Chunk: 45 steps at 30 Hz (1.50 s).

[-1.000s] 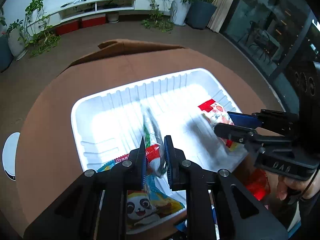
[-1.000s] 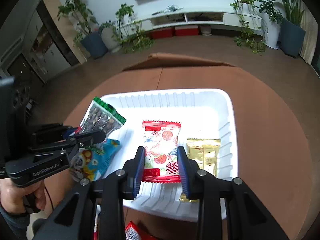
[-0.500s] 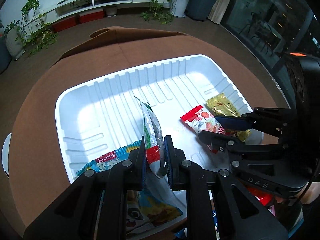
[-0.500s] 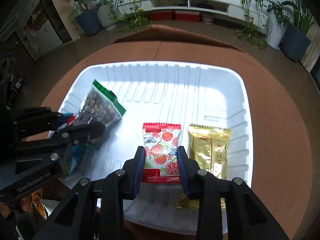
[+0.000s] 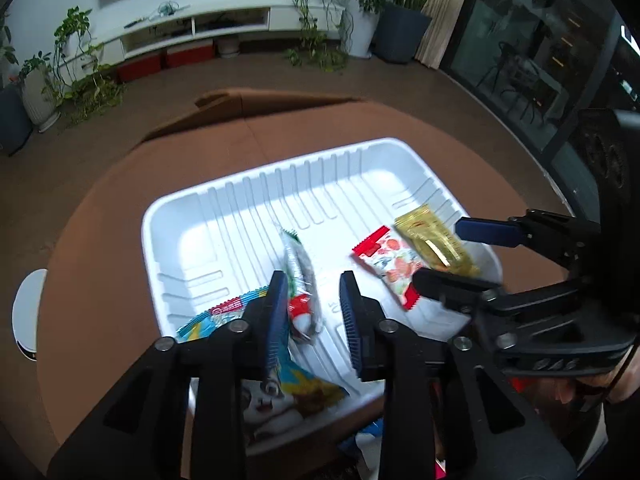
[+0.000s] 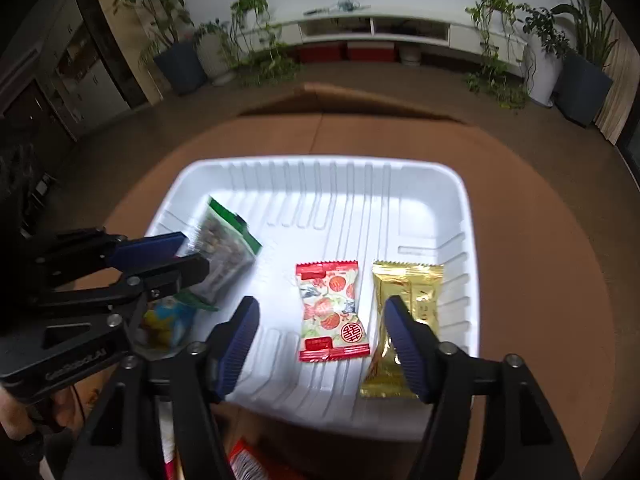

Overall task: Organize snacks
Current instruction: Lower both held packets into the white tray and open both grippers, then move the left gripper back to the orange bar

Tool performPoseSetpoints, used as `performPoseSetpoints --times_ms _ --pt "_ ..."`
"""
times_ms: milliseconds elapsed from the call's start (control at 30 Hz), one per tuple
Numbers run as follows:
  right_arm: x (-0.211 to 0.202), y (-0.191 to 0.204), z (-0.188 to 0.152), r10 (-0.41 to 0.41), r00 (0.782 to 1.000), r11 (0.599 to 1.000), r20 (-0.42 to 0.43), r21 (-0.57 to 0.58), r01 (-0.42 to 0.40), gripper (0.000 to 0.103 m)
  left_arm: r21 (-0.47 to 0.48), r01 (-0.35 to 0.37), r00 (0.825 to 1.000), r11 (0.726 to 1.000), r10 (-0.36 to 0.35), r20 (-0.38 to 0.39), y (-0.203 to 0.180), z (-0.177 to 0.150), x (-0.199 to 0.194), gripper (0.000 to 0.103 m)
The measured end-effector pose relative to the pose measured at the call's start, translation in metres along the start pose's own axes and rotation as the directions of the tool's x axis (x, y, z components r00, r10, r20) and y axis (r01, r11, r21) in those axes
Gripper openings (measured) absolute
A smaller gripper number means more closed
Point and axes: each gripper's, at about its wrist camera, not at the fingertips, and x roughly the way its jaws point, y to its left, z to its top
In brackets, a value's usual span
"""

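- Left gripper (image 5: 313,304): jaws spread apart, nothing pinched. The nut packet (image 5: 299,280) (green top, motion-blurred) sits between the fingers, close to the left one; can't tell whether it touches a pad.
- Same packet in the right wrist view (image 6: 224,252): tilted, lower end by the left gripper's fingertips (image 6: 188,256), over the left part of the tray.
- Right gripper (image 6: 320,336): wide open, holding nothing. Its fingers straddle the strawberry-print packet (image 6: 331,310), clear gap on both sides.
- That packet lies flat on the tray floor, red-edged, near the front wall. Also seen from the left wrist (image 5: 390,266).
- Gold packet (image 6: 404,320) lies just beside it on the right, partly behind the right finger, its near end riding up the front wall. Left wrist view shows it too (image 5: 436,242).
- Blue panda packet (image 5: 280,392) hangs over the tray's near-left edge, under the left gripper; a slice of it shows in the right view (image 6: 168,322).
- White ribbed tray (image 6: 320,184) sits on a round brown table (image 6: 540,280).
- A red wrapper (image 6: 248,462) lies off the tray at the near edge (mostly hidden).
- Right gripper body seen from the left wrist (image 5: 460,256), over the tray's right side.
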Motion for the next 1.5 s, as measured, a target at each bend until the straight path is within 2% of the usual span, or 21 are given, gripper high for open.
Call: performPoseSetpoints --times_ms 67,100,167,267,333,400,467,567,600,667,767,867,967,1033,1167,1333,1500 --pt "-0.023 -0.002 -0.002 0.021 0.999 1.000 0.046 0.018 -0.022 0.073 -0.007 0.006 0.999 1.000 -0.006 0.039 -0.001 -0.004 -0.020 0.068" --pt "-0.039 -0.004 -0.005 0.051 0.996 0.998 0.077 0.037 -0.054 0.077 -0.007 0.018 0.998 1.000 -0.017 0.058 -0.001 -0.006 -0.030 0.073" --pt "-0.065 -0.004 -0.011 0.117 0.984 0.990 0.135 0.062 -0.127 0.084 -0.002 0.037 0.995 0.999 -0.036 0.089 -0.002 -0.013 -0.051 0.075" --pt "-0.105 -0.008 -0.029 0.235 0.942 0.961 0.240 0.086 -0.261 0.097 -0.011 0.062 0.990 0.998 -0.060 0.131 -0.001 -0.032 -0.085 0.087" --pt "-0.134 -0.012 -0.051 0.331 0.887 0.916 0.323 0.117 -0.384 0.100 -0.029 0.098 0.984 0.995 -0.093 0.154 0.001 -0.050 -0.104 0.088" --pt "-0.151 -0.015 -0.070 0.387 0.843 0.877 0.373 0.134 -0.462 0.103 -0.047 0.135 0.978 0.990 -0.126 0.168 0.001 -0.069 -0.119 0.093" --pt "-0.169 -0.018 -0.096 0.440 0.789 0.828 0.429 0.145 -0.541 0.103 -0.053 0.200 0.963 0.978 -0.186 0.194 0.001 -0.097 -0.135 0.098" --pt "-0.180 -0.022 -0.133 0.461 0.748 0.788 0.477 0.167 -0.592 0.103 -0.065 0.269 0.939 0.961 -0.247 0.238 -0.004 -0.140 -0.154 0.103" --pt "-0.181 -0.024 -0.143 0.459 0.743 0.781 0.487 0.178 -0.599 0.103 -0.072 0.269 0.937 0.960 -0.244 0.251 -0.006 -0.153 -0.158 0.103" --pt "-0.182 -0.025 -0.169 0.444 0.746 0.776 0.495 0.203 -0.597 0.103 -0.070 0.256 0.935 0.964 -0.228 0.272 -0.013 -0.178 -0.164 0.103" --pt "-0.176 -0.025 -0.202 0.431 0.766 0.772 0.477 0.244 -0.586 0.103 -0.077 0.202 0.955 0.976 -0.179 0.237 -0.024 -0.212 -0.166 0.103" --pt "-0.168 -0.021 -0.230 0.415 0.796 0.774 0.441 0.289 -0.564 0.103 -0.183 0.214 0.968 0.960 -0.183 0.172 -0.019 -0.239 -0.160 0.103" --pt "-0.165 -0.017 -0.250 0.402 0.814 0.784 0.418 0.303 -0.542 0.103 -0.214 0.176 0.974 0.961 -0.139 0.177 -0.013 -0.255 -0.160 0.103" --pt "-0.163 -0.011 -0.260 0.395 0.829 0.794 0.395 0.307 -0.524 0.103 -0.216 0.173 0.977 0.961 -0.139 0.164 -0.009 -0.257 -0.158 0.103" --pt "-0.155 -0.003 -0.270 0.409 0.838 0.793 0.361 0.313 -0.522 0.103 -0.154 0.145 0.982 0.977 -0.123 0.144 -0.006 -0.250 -0.157 0.103" --pt "-0.148 0.004 -0.273 0.432 0.839 0.791 0.332 0.307 -0.529 0.103 -0.031 0.072 0.993 0.997 -0.068 0.097 -0.004 -0.228 -0.147 0.102" --pt "-0.144 0.009 -0.276 0.432 0.844 0.796 0.318 0.304 -0.523 0.103 0.132 0.041 0.997 0.990 -0.049 0.055 -0.008 -0.206 -0.132 0.102"
